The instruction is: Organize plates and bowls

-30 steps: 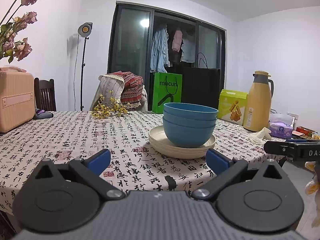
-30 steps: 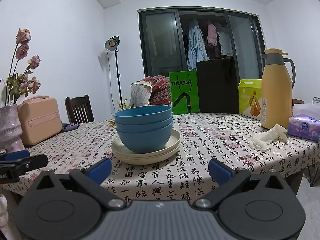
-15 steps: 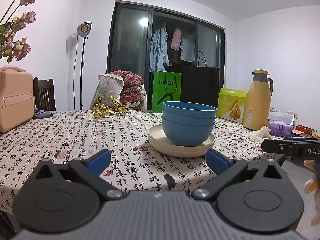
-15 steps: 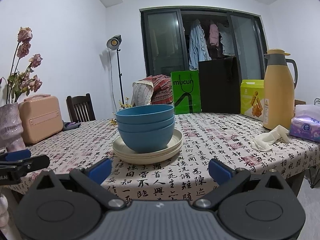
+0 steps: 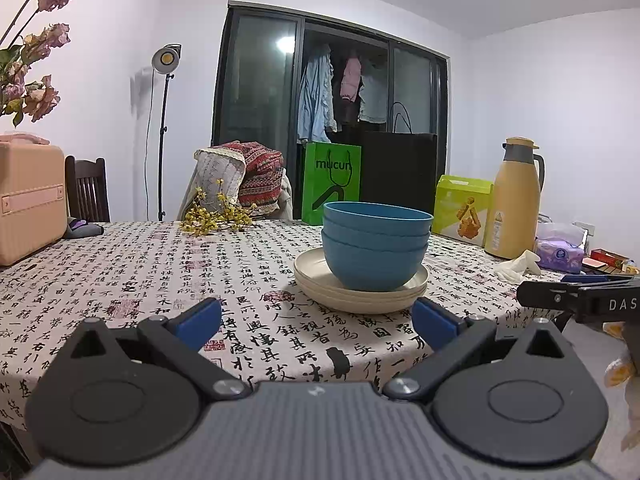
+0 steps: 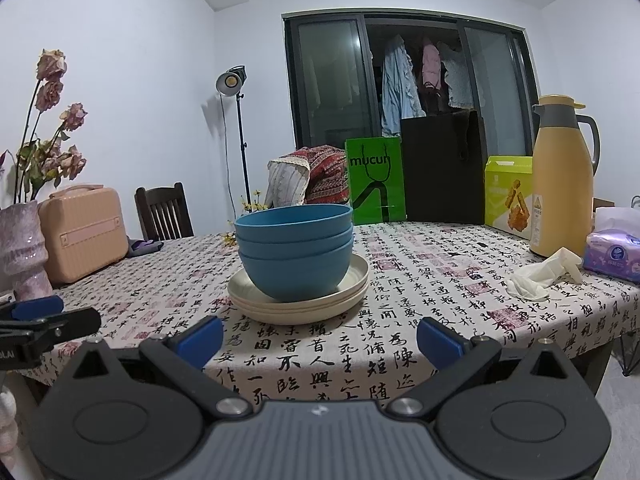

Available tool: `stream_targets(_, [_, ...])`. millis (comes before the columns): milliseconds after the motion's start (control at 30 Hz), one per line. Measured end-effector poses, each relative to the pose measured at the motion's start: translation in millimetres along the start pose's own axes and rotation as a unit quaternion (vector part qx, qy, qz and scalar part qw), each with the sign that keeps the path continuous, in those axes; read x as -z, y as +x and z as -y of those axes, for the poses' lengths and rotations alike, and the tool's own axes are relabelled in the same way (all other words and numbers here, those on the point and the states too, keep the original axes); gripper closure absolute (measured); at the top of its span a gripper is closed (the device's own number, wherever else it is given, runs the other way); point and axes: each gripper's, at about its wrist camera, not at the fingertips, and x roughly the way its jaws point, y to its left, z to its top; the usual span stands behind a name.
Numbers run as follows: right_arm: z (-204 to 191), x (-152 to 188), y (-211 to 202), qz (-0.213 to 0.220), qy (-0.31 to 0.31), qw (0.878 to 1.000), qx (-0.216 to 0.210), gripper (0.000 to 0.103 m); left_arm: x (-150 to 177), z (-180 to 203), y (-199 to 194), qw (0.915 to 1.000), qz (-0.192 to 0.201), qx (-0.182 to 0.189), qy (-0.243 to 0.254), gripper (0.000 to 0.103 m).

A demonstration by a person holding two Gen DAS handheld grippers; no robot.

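Three nested blue bowls (image 5: 374, 246) (image 6: 295, 252) sit on a stack of cream plates (image 5: 362, 294) (image 6: 300, 304) near the front edge of a table with a calligraphy-print cloth (image 5: 140, 276) (image 6: 440, 280). My left gripper (image 5: 316, 320) is open, empty, low and just short of the table edge, left of the stack. My right gripper (image 6: 319, 334) is open and empty too, held in front of the stack. Each gripper shows at the edge of the other's view.
A yellow thermos (image 5: 514, 200) (image 6: 562, 178), green box (image 5: 464, 210), tissue pack (image 6: 614, 254) and white glove (image 6: 544, 274) stand at the right. A pink case (image 6: 82, 232), vase (image 6: 22, 248), dried flowers (image 5: 214, 216), bags (image 5: 330, 180) and a chair (image 6: 162, 212) are at the left and back.
Both views shifted slightly; the bowl stack sits a little lower and closer in the left wrist view. Both grippers stay open and nothing on the table moved.
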Motion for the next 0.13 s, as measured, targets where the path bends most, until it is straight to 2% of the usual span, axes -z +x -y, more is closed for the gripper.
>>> stream_targets(133, [0.9, 0.1, 0.5, -0.001, 0.0, 1.0, 0.0, 0.0, 0.7, 0.1, 0.5, 1.0, 0.001, 0.003, 0.001, 0.0])
